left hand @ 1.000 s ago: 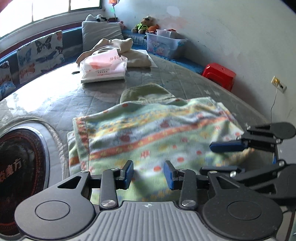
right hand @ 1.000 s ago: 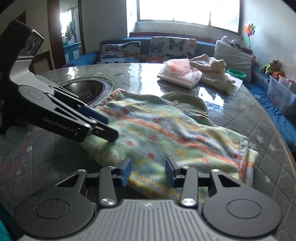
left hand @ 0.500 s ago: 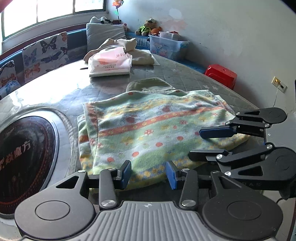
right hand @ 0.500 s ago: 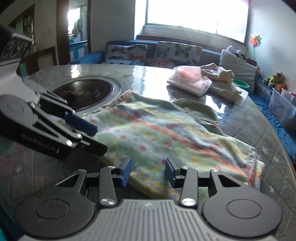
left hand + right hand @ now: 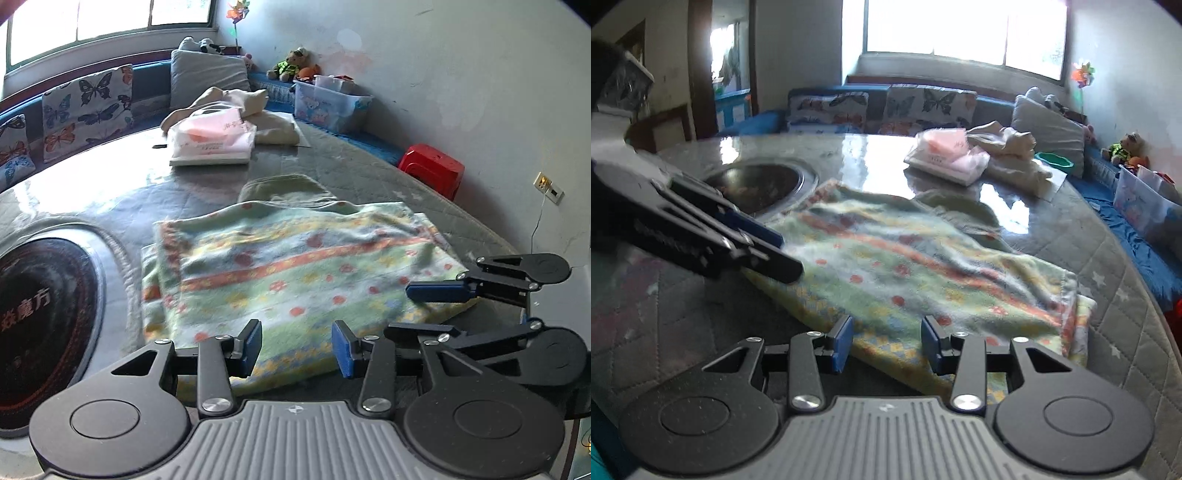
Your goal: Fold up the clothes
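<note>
On the quilted table (image 5: pixel 369 173) before us, the folded floral blanket (image 5: pixel 295 266) lies at twelve o'clock of both tools. We hold our left gripper (image 5: pixel 295 347) and right gripper (image 5: pixel 886 343) spread, gripping nothing, each poised over the blanket's near edge.

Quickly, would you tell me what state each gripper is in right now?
Left gripper: open, empty, at the near edge of the folded cloth.
Right gripper: open, empty, at that cloth's edge.

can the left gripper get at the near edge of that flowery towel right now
Probably yes. The left gripper is open, and the towel edge lies just ahead between its fingers with nothing between; the right gripper sits off to the side.
</note>
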A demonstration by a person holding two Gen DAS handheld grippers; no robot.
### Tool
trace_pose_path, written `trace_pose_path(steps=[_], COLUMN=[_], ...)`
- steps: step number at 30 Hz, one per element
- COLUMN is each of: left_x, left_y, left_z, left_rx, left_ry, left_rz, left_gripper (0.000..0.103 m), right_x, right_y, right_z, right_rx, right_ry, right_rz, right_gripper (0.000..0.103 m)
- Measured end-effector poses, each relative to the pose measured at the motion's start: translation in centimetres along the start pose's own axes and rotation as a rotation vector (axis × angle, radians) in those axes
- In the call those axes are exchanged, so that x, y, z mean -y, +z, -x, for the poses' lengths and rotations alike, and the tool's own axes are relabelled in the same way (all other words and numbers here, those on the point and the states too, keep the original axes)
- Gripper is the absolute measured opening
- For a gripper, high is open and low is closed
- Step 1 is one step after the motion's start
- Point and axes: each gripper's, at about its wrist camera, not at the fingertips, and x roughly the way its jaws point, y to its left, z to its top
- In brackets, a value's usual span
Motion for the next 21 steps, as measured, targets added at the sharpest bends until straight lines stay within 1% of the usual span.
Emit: trace_pose_path(steps=[2, 7, 10, 13, 17, 19, 21], left_x=[0.2, -0.2, -0.7, -1.6, -2.8, -3.1, -3.3], left_y=[0.1, -0.2, -0.5, -0.7, -1.1, -1.1, -1.0], left_z=[-0.4, -0.5, -0.3, 0.1, 0.6, 0.9, 1.1], left_rx=[-0.006, -0.017, -0.02, -0.015, -0.02, -0.019, -0.012], left_ry=[-0.008, -0.011, -0.006, 0.012, 0.031, 0.033, 0.035], left_rz=[0.0, 0.014, 0.027, 0.046, 0.075, 0.077, 0.077], left_gripper=[0.045, 0.045, 0.045, 0.046, 0.046, 0.046, 0.046], right_x=[0.7, 2.2, 3.2, 4.0, 4.6, 4.7, 4.8], right_y=[-0.1, -1.3, -1.2, -0.9, -1.7, -1.7, -1.1], right_z=[0.4, 0.9, 1.6, 1.3, 0.6, 0.9, 1.1], right_rx=[0.008, -0.033, -0.021, -0.013, -0.049, -0.046, -0.025], right_ry=[-0.018, -0.045, -0.054, -0.076, -0.089, -0.089, -0.095], right_rz=[-0.03, -0.083, -0.116, -0.135, -0.137, -0.137, -0.136], right_gripper=[0.041, 0.041, 0.042, 0.042, 0.043, 0.043, 0.043])
